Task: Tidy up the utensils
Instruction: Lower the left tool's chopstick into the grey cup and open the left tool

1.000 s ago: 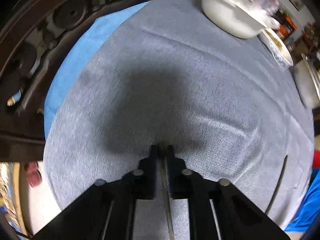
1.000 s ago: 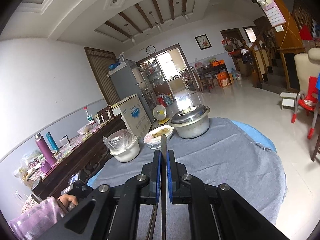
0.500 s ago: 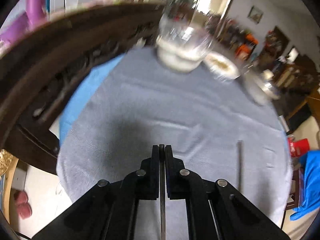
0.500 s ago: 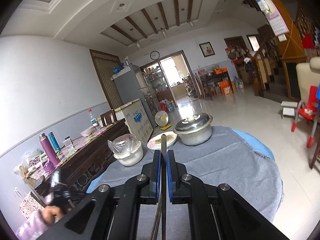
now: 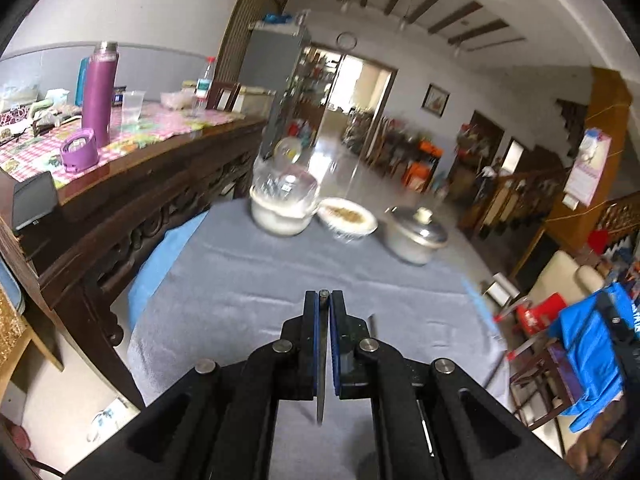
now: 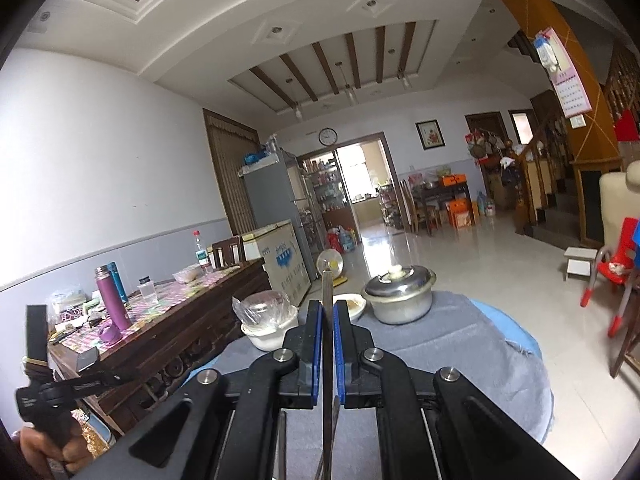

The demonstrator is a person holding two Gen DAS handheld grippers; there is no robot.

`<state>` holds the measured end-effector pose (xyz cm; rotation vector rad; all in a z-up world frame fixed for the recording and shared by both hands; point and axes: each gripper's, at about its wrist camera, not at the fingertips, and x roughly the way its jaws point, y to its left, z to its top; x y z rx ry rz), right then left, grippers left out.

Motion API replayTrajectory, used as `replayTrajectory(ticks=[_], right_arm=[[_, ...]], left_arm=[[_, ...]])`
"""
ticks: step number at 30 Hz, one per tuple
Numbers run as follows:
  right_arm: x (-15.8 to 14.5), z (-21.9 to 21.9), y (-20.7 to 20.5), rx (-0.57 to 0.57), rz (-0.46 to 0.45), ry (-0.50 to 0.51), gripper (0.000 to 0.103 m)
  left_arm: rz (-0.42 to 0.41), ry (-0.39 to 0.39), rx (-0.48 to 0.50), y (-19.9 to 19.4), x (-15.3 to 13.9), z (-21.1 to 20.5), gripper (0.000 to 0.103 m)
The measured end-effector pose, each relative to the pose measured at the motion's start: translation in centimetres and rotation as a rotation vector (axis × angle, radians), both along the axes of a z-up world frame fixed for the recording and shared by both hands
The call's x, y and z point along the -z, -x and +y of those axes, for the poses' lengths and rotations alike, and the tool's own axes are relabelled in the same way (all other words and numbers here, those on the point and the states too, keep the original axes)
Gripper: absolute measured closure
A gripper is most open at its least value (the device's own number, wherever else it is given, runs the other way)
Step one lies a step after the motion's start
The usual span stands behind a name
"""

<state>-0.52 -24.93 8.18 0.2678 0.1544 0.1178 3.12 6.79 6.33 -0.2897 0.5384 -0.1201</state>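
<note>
A round table under a grey cloth (image 5: 248, 280) carries, from left to right, a plastic-covered white bowl (image 5: 282, 216), a plate of food (image 5: 348, 220) and a lidded metal pot (image 5: 416, 236). The left gripper (image 5: 324, 298) is clamped on a thin dark chopstick (image 5: 322, 360); the right gripper (image 6: 328, 308) pinches another chopstick (image 6: 328, 344), its tip rising past the pads. A third stick (image 5: 371, 326) lies on the cloth.

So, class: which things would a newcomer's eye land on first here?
Each gripper is shut on a thin dark chopstick: left gripper, right gripper. Beyond them, on the grey tablecloth, stand a plastic-covered white bowl, a plate of food and a lidded metal pot.
</note>
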Motion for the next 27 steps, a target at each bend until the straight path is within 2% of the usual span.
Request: replayTrajectory(ticks=[9, 16, 27], right_arm=[[-1.6, 0.9, 1.5, -0.038, -0.054, -0.013, 0.097], [-2.0, 1.7, 1.9, -0.07, -0.067, -0.016, 0.097], [-0.6, 2.7, 1.2, -0.106, -0.028, -0.019, 0.097]], left_arm=[[-0.144, -0.036, 0.045, 3.7, -4.8, -1.5, 0.098], [-0.155, -0.028, 0.1, 4.9, -6.2, -2.4, 0.098], [-0.249, -0.043, 0.184, 8.1, -9.8, -4.0, 0.098]])
